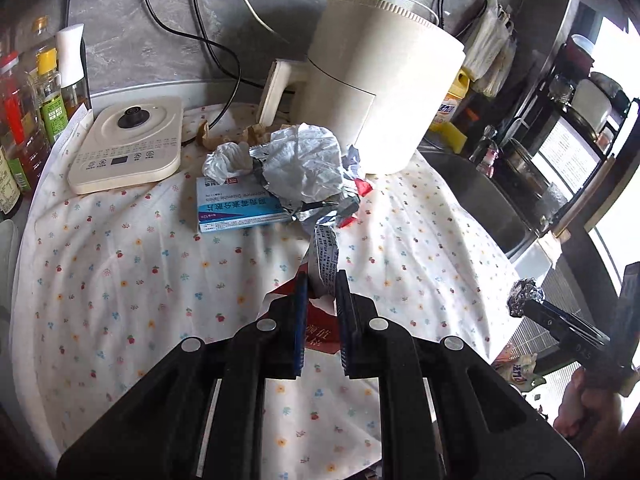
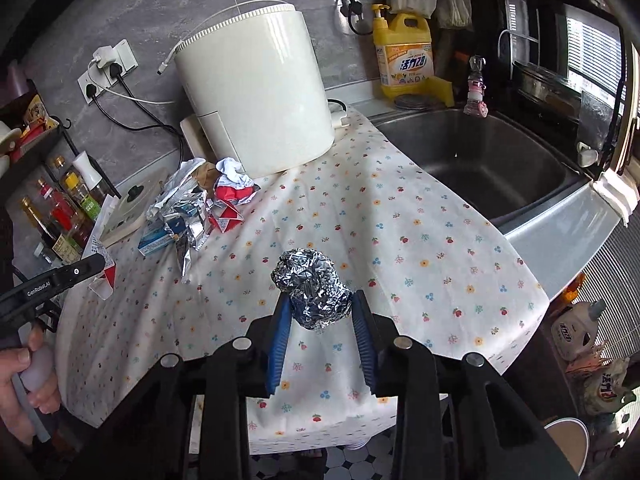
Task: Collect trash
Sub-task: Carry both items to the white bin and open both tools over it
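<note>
Floral cloth (image 2: pixel 400 216) covers the counter beside the sink (image 2: pixel 480 160). Left gripper (image 1: pixel 322 280) pinches a wrapper (image 1: pixel 326 260); right gripper (image 2: pixel 318 304) clamps a foil ball (image 2: pixel 310 284). More trash (image 1: pixel 296 172) lies left of the sink.

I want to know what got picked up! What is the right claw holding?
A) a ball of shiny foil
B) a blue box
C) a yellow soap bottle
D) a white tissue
A: the right claw has its blue pads pressed on both sides of a crumpled foil ball, lifted above the flowery cloth.
</note>
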